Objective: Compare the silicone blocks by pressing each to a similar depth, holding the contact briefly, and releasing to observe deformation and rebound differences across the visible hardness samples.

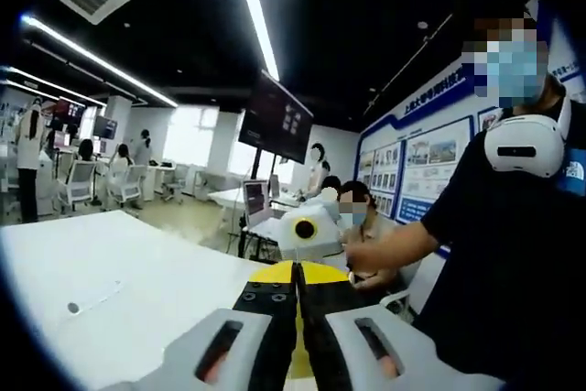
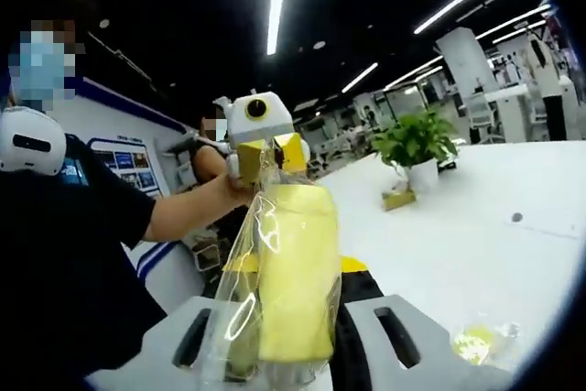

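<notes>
Pressing together, the two black jaws of the left gripper [image 1: 298,304] are clenched shut in the left gripper view, and a thin strip of yellow shows in the crack between them. I cannot tell what that yellow strip is. Just past the jaw tips sits a yellow part and, beyond it, the right gripper [image 1: 307,231], white with a round lens, held by the person's hand [image 1: 371,254].

In the right gripper view, the right gripper [image 2: 288,354] has a yellow silicone block [image 2: 298,272] standing upright between its jaws. The block is inside a clear plastic bag [image 2: 245,304] that shines and crinkles around it. The bag hides the jaw tips, so I cannot tell if the jaws are squeezing the block or are loose. Past the top of the block is the left gripper [image 2: 265,139], white and yellow, held in the person's hand [image 2: 240,188].

Under both grippers is a white table [image 2: 458,244]. Another small clear bag with something yellow inside [image 2: 481,343] lies on the table, low and to the right in that view. Farther off on the table stands a green plant in a white pot [image 2: 414,148]. The person holding the grippers wears a dark shirt [image 1: 513,254]. More people sit at desks in the room behind.
</notes>
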`<action>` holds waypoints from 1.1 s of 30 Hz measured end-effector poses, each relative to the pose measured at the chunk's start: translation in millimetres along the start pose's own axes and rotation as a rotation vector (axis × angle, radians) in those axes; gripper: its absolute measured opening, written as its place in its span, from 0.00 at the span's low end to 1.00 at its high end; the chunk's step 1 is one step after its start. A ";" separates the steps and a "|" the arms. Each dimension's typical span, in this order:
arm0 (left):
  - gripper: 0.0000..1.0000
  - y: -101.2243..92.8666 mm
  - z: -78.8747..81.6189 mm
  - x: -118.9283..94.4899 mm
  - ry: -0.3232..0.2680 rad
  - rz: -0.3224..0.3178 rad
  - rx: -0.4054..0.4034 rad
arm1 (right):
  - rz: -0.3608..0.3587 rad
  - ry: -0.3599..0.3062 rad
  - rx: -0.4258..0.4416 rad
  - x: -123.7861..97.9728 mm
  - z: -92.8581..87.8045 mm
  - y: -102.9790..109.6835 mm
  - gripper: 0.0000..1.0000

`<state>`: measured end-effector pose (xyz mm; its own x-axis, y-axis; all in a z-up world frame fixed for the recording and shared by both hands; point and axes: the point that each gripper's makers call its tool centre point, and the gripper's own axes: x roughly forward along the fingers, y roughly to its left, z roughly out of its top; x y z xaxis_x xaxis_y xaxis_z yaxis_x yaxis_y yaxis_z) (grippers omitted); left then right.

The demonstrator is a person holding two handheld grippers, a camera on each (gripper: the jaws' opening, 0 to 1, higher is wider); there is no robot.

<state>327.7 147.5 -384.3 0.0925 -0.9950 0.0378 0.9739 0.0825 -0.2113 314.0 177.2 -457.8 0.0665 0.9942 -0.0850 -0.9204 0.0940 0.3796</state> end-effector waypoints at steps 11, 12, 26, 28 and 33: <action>0.00 1.9 9.1 6.0 -0.015 -0.016 0.008 | -0.002 -0.022 -0.036 -6.7 9.9 2.1 0.08; 0.00 2.0 11.1 6.4 -0.020 -0.018 0.007 | -0.001 -0.025 -0.044 -6.9 11.3 3.0 0.08; 0.00 3.7 4.2 9.3 0.026 0.007 0.050 | -0.032 -0.009 -0.070 -8.4 6.0 -3.1 0.08; 0.00 4.0 3.3 9.3 0.030 0.014 0.056 | -0.027 -0.005 -0.063 -8.2 5.3 -3.9 0.09; 0.00 1.7 4.1 7.9 0.018 0.013 0.074 | -0.014 -0.007 -0.060 -8.2 5.7 -4.0 0.11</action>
<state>331.0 140.0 -380.4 0.1016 -0.9947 0.0176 0.9854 0.0982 -0.1391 319.4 168.9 -453.4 0.0821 0.9932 -0.0831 -0.9408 0.1048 0.3224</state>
